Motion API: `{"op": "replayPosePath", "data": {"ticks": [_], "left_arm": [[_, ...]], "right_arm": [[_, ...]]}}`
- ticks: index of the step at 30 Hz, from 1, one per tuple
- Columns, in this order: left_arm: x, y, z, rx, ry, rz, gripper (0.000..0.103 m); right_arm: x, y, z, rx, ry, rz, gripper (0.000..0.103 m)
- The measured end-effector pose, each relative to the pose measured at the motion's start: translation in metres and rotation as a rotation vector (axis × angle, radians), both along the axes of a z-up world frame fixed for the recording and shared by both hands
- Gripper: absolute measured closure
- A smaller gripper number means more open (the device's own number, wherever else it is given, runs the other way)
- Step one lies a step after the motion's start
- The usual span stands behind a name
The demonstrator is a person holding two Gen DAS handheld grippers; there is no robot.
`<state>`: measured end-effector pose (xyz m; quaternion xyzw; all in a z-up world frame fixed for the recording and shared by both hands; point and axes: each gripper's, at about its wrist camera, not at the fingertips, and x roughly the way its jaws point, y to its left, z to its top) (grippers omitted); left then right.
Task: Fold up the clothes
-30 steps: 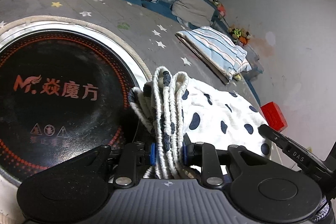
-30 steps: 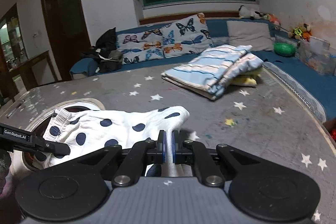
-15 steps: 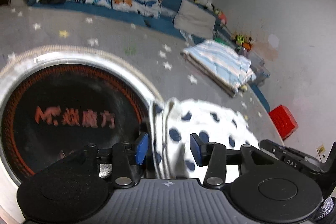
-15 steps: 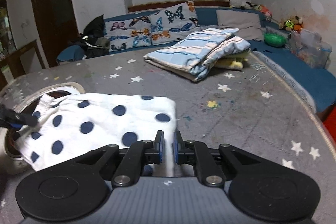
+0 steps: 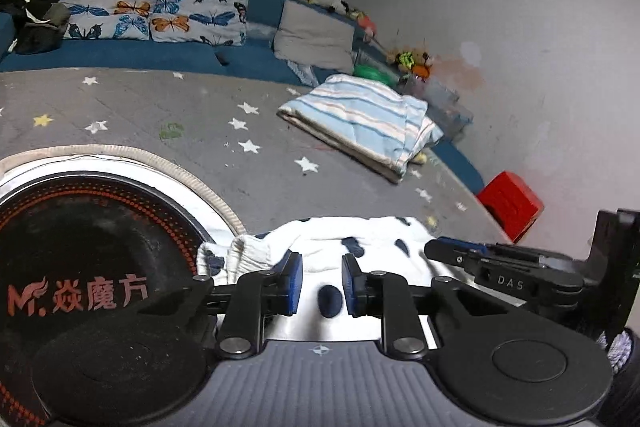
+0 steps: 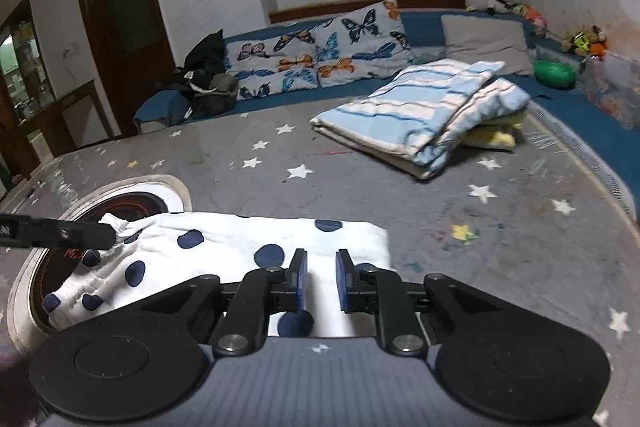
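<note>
My left gripper [image 5: 318, 285] closing and right gripper [image 6: 320, 281] opening, both jaws empty above the polka-dot garment [image 6: 240, 251], folded flat beside the desk's round hob [image 5: 80, 259].

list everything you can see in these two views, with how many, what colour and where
polka-dot garment: one, white with navy dots, lying folded on the near part of the mat, one end over the round cooktop
round cooktop: one, black with red markings, set into the mat at near left
star mat: one, grey with white and yellow stars, covering the whole surface
striped blanket: one, light blue and white, folded at the far right of the mat
butterfly pillows: two, white with coloured butterflies, against the far bench
grey cushion: one, right of the pillows
dark clothes pile: one, black, left of the pillows
red box: one, past the mat's right edge
left tool: one, black with blue pads, closing, nothing pinched
right tool: one, same colours, opening above the garment
</note>
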<state>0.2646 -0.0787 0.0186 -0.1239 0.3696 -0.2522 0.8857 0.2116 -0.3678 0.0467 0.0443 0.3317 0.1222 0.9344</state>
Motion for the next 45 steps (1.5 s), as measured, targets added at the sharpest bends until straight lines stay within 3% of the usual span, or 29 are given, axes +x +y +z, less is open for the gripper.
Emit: {"op": "replayPosePath", "data": {"ticks": [9, 17, 18, 20, 21, 33, 41, 45], "left_arm": [[0.029, -0.002, -0.021, 0.038, 0.047, 0.030, 0.080], [0.020, 0.000, -0.011, 0.021, 0.025, 0.032, 0.081], [0.016, -0.001, -0.008, 0.018, 0.019, 0.026, 0.081], [0.007, -0.003, -0.003, 0.010, 0.010, 0.004, 0.080], [0.002, -0.004, -0.001, 0.008, 0.006, -0.007, 0.080], [-0.048, -0.016, -0.008, 0.043, 0.007, -0.082, 0.080], [-0.051, -0.008, -0.016, 0.050, 0.017, -0.052, 0.079], [-0.055, -0.006, -0.015, 0.048, 0.015, -0.046, 0.079]], "right_arm": [[0.029, 0.002, -0.016, -0.007, 0.047, -0.005, 0.086], [0.026, 0.001, -0.007, -0.012, 0.031, -0.001, 0.084], [0.022, 0.001, -0.004, -0.009, 0.026, 0.004, 0.083], [0.014, 0.003, 0.001, -0.005, 0.018, 0.015, 0.067], [0.008, 0.005, 0.004, -0.005, 0.010, 0.025, 0.065], [-0.067, 0.020, 0.010, -0.055, -0.018, 0.139, 0.060], [-0.106, 0.010, -0.008, -0.128, -0.003, 0.097, 0.059], [-0.123, -0.003, -0.014, -0.117, 0.003, 0.048, 0.059]]}}
